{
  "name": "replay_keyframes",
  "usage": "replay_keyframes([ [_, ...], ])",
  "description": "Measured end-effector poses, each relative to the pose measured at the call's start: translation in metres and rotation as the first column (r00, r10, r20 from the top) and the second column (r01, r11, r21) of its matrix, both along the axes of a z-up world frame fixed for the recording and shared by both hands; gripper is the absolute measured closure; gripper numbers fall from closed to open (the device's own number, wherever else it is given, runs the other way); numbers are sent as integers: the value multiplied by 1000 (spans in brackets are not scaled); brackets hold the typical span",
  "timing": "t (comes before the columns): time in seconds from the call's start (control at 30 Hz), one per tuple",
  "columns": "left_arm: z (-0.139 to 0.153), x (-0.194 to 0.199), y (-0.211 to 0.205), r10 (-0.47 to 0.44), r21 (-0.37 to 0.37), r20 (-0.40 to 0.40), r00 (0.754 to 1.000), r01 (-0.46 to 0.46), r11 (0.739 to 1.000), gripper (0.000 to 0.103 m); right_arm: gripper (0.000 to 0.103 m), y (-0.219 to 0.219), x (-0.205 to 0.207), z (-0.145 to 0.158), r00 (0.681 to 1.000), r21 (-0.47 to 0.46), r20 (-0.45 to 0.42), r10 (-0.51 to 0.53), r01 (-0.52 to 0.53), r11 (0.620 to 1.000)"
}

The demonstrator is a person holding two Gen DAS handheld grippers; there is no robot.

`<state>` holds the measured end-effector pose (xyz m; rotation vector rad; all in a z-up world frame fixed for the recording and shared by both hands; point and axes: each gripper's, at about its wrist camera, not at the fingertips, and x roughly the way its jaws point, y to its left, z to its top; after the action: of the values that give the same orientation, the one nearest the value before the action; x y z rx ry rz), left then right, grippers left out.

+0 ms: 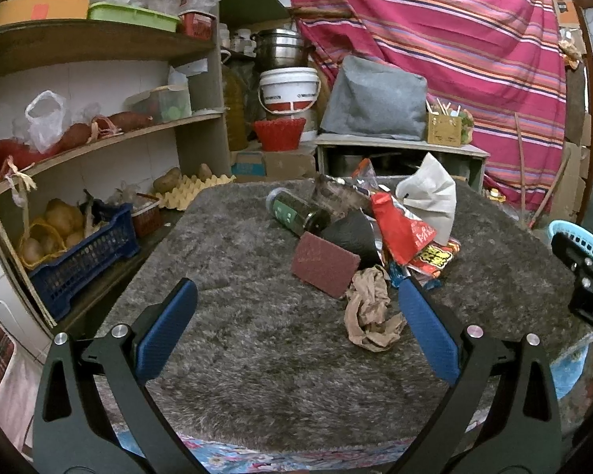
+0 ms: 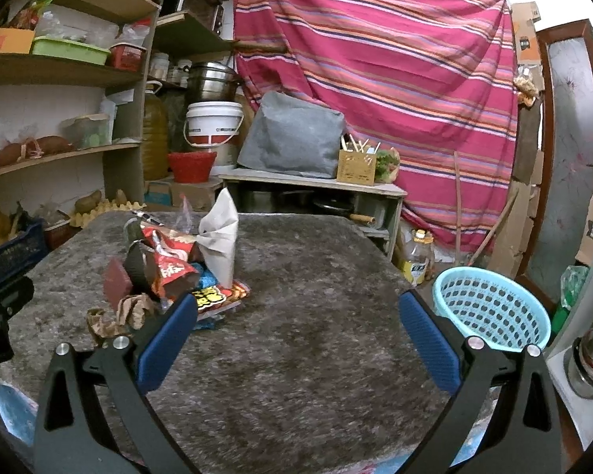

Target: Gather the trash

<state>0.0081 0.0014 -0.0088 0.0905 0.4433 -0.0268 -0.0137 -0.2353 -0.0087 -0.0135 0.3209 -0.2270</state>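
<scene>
A pile of trash lies on the grey furry table (image 1: 257,335): a crumpled brown paper (image 1: 369,314), a maroon scouring pad (image 1: 324,264), a dark bottle (image 1: 296,213), red snack wrappers (image 1: 405,233) and a white paper cone (image 1: 431,193). My left gripper (image 1: 296,304) is open and empty, just in front of the pile, its right finger beside the brown paper. My right gripper (image 2: 296,316) is open and empty over the table (image 2: 316,375), with the pile (image 2: 170,268) to its left. A light blue basket (image 2: 492,310) stands at the table's right edge.
Wooden shelves (image 1: 99,138) with potatoes, bags and a blue crate (image 1: 87,256) stand at left. A low bench (image 2: 316,185) with a grey bag, a white bucket (image 2: 213,122) and a striped cloth (image 2: 375,79) are behind the table. Metal bowls (image 2: 591,359) sit at right.
</scene>
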Motion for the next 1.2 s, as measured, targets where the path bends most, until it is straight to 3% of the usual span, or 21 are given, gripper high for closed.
replay_keyframes([
  [0.27, -25, 15, -23, -84, 30, -59, 995, 86, 996, 5, 3, -15, 19, -4, 1000, -20, -4, 30, -30, 999],
  [0.4, -40, 31, -35, -105, 28, -111, 988, 109, 994, 5, 3, -24, 31, -7, 999, -6, -47, -4, 4, 1000],
  [0.57, -58, 55, -35, -134, -36, -183, 974, 130, 991, 6, 3, -32, 44, -19, 994, -55, -84, -75, 71, 996],
  [0.77, -74, 76, -42, -175, -66, -247, 953, 164, 984, 22, 3, -42, 55, -28, 985, -56, -134, -111, 105, 993],
  [0.9, -79, 78, -46, -207, -72, -261, 943, 195, 978, 45, 3, -45, 60, -34, 979, -32, -178, -102, 98, 995],
  [1.03, -74, 74, -44, -215, -66, -242, 946, 205, 977, 59, 3, -45, 67, -39, 975, 8, -207, -78, 81, 997],
  [1.2, -57, 71, -27, -218, -68, -209, 953, 208, 976, 62, 3, -27, 75, -37, 977, 20, -210, -33, 38, 999],
])
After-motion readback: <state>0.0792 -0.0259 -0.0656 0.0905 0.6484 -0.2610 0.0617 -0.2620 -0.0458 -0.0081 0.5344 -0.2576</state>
